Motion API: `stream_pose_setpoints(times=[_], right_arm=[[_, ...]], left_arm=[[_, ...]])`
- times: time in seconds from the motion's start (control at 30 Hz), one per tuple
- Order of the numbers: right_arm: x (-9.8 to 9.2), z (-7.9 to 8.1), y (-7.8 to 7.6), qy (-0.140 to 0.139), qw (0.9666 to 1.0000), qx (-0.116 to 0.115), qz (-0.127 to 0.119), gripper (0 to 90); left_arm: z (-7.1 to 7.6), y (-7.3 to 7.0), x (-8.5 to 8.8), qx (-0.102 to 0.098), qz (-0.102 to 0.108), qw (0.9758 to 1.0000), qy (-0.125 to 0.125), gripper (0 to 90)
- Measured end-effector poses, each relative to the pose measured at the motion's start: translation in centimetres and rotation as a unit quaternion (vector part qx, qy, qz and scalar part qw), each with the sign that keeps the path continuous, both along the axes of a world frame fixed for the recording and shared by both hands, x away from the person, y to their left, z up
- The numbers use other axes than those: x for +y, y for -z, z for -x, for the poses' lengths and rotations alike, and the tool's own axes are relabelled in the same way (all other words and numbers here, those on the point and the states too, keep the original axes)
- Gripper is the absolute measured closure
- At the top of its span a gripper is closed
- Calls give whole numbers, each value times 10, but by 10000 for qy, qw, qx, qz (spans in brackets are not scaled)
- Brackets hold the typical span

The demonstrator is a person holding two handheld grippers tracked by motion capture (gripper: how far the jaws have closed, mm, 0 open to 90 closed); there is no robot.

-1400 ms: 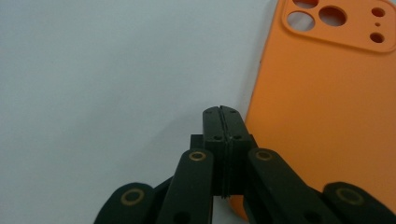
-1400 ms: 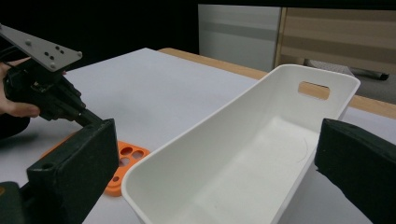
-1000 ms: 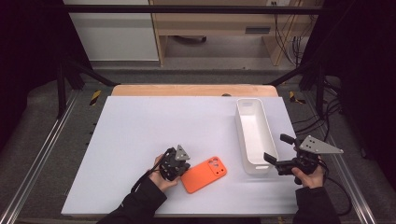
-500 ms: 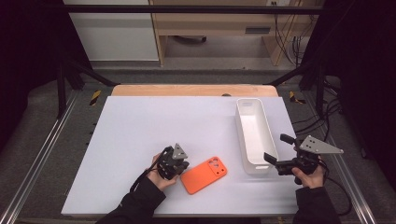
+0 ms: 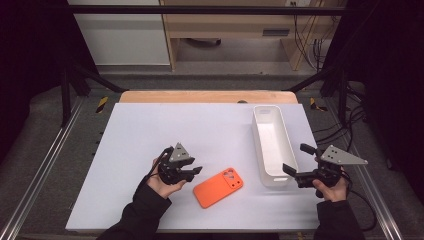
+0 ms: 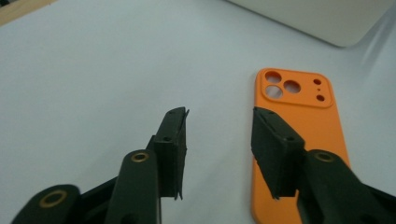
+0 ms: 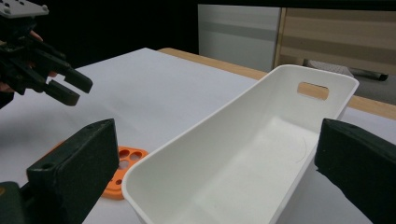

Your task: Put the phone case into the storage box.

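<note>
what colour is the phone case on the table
Orange: a flat rectangular phone case with camera cut-outs, clearest in the left gripper view.

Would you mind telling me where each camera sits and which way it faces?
High view: above the person's side, looking forward and down on the table; both forearms show.
Left gripper view: on the left gripper, facing the orange phone case.
Right gripper view: on the right gripper, facing the white bin.
All share the case.

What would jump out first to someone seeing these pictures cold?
The orange phone case lies flat near the front edge of the white table, camera holes up. The left gripper hovers just beside it; its jaws have just been opening, with nothing between them. To the right stands the long white bin, empty, with the right gripper open at its near end.
</note>
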State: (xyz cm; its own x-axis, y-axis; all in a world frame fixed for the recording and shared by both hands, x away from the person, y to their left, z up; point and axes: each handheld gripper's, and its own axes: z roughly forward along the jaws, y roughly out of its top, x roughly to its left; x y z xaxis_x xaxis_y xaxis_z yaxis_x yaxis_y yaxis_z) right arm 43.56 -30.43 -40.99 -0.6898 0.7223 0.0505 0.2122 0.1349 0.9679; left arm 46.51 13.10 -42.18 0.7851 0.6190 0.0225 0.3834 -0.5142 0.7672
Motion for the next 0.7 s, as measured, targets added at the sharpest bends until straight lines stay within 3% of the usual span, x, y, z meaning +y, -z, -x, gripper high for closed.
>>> stream_pose_setpoints(times=[0.13,0.23,0.4,0.57,0.7], right_arm=[[0,0,0,6,10000,-9,-7,4],[0,0,0,12,10000,-14,-2,4],[-1,0,-1,18,10000,-10,-20,4],[0,0,0,3,10000,-8,-3,4],[0,0,0,1,10000,-9,13,4]], left_arm=[[2,-10,3,-106,123,9999,42,441],[4,-19,4,-180,362,9991,119,357],[9,-29,3,-270,485,9983,199,209],[13,-34,-1,-297,434,9984,204,53],[14,-39,-5,-263,469,9981,291,6]])
